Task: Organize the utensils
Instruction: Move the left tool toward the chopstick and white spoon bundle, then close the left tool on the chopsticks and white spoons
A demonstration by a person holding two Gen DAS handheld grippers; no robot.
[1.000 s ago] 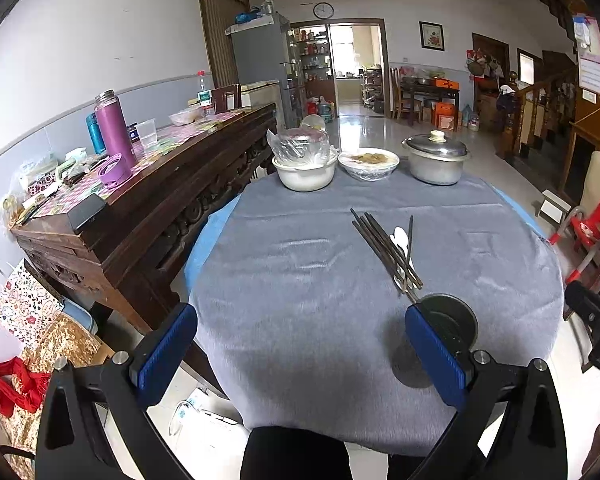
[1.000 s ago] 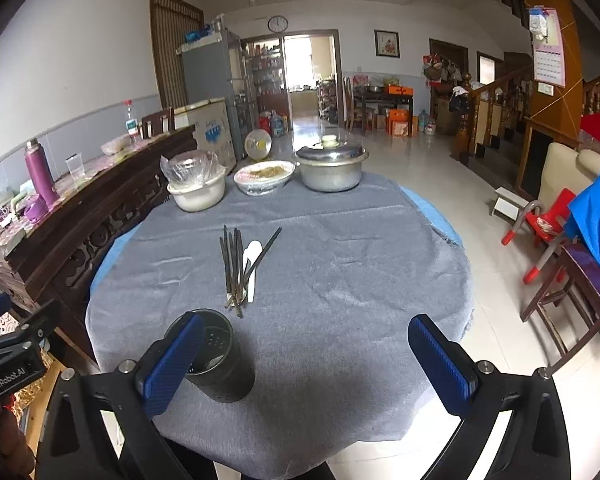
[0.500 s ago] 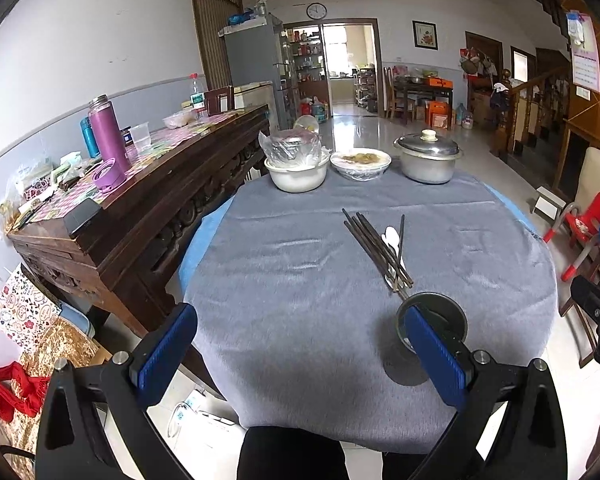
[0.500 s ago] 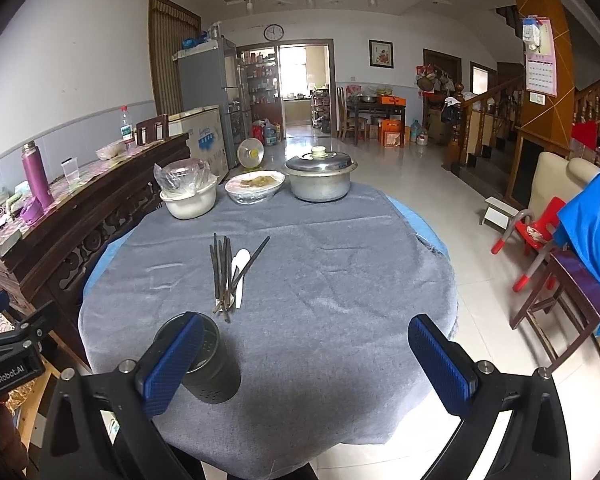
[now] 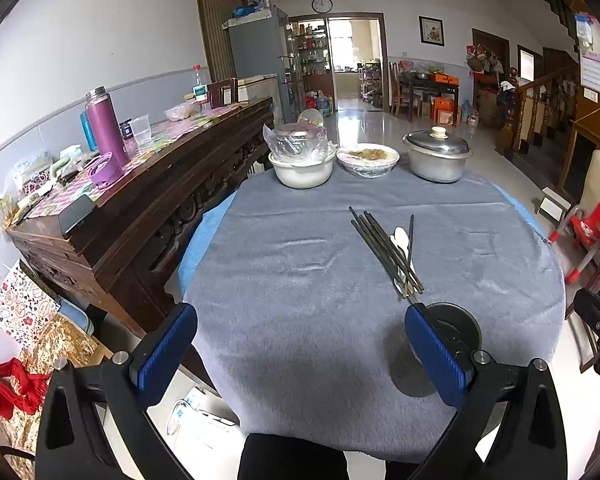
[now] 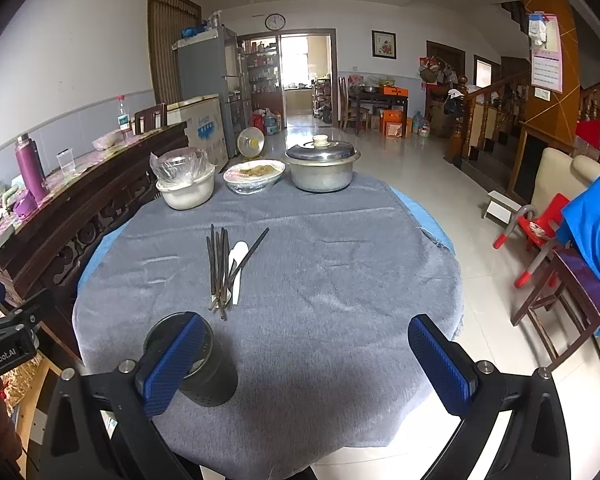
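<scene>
Two grippers wait above the near edge of a round table (image 6: 340, 280) with a grey cloth.

The left gripper (image 5: 300, 352) and the right gripper (image 6: 312, 360) both have their blue fingers spread wide and hold nothing. The dark chopsticks (image 6: 218, 268) and a white spoon (image 6: 236, 268) lie together in the middle of the cloth, and the black utensil holder (image 6: 204, 368) stands upright just near their ends.

"GenRobot.AI" on left gripper (image 6: 8, 344) body, right wrist view.
</scene>
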